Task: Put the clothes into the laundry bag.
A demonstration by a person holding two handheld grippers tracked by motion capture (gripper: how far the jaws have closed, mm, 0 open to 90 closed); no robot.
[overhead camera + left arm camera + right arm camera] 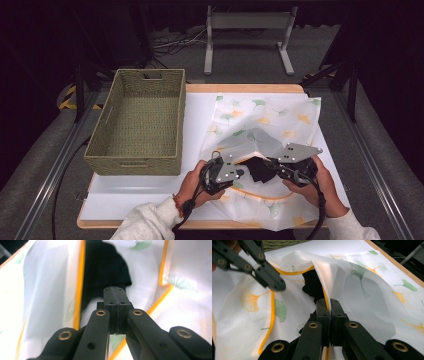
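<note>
Mesh laundry bag (265, 130) lies on the table (150, 210) beside the wicker basket (137, 125), its orange-edged opening pinched by both grippers, left (239, 173), right (272, 162). Tension should be kept even around the dark garment (259, 170).

A white mesh laundry bag (265, 130) printed with green and yellow ginkgo leaves and edged with an orange zipper band lay spread just to the right of the woven basket (137, 125). Its near edge was lifted and pulled apart into an opening. A black garment (259, 170), crumpled and dark, sat in that opening, partly under the raised mesh, farther from the basket than the bag's left edge.
</note>
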